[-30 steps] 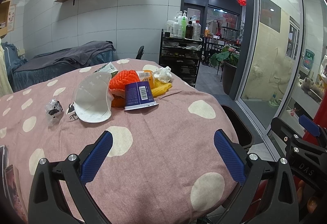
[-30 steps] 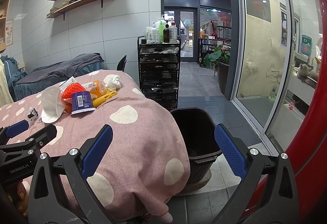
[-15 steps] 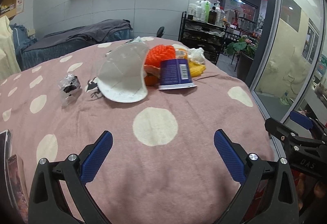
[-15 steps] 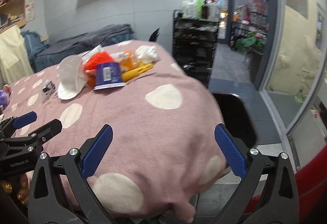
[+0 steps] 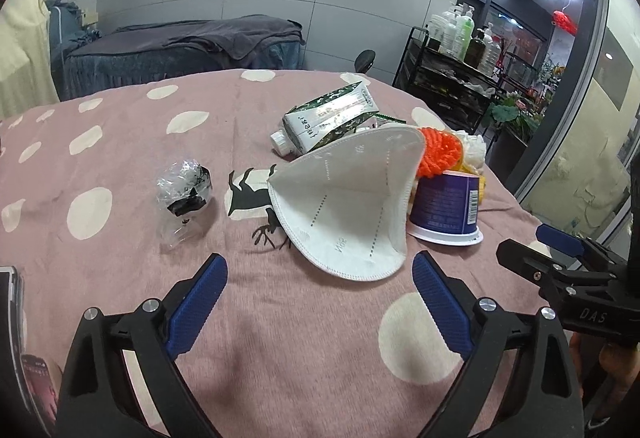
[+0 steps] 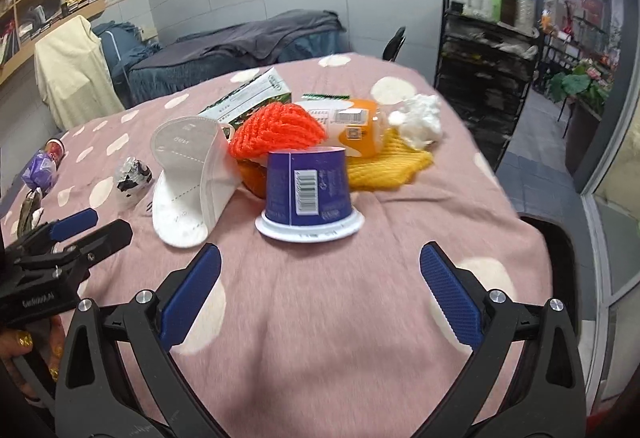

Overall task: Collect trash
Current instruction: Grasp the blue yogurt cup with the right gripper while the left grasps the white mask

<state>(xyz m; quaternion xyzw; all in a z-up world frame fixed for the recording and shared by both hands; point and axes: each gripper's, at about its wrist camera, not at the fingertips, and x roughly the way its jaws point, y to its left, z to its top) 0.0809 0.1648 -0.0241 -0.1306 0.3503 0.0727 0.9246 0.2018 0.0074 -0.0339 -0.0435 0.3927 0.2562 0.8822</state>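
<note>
1. The left gripper hovers low over the bench, its blue-padded fingers spread wide apart with nothing between them.
2. Just ahead of that gap lies a white face mask, folded and propped open on the pink, white-dotted cloth; its lower edge sits near the right fingertip.
3. To the left of the mask, apart from it, is a crumpled clear wrapper with black print.
4. Behind the mask lies a green and white carton on its side, cap toward the left.
5. At the mask's right side stands an upside-down purple cup, touching or nearly touching the mask, with an orange net scrubber just behind it.
6. The right gripper also hovers over the bench with its fingers wide apart and holding nothing.
7. In the right wrist view the purple cup sits just beyond the gap, rim down, barcode facing the camera.
8. Behind the cup are the orange net scrubber, an orange bottle on its side, a yellow net piece and a wad of white tissue.
9. The face mask stands to the cup's left, the wrapper further left, and the carton at the back.
10. A dark bin shows past the bench's right edge.
11. Each gripper appears at the edge of the other's view: the right one on the right, the left one on the left.
</note>
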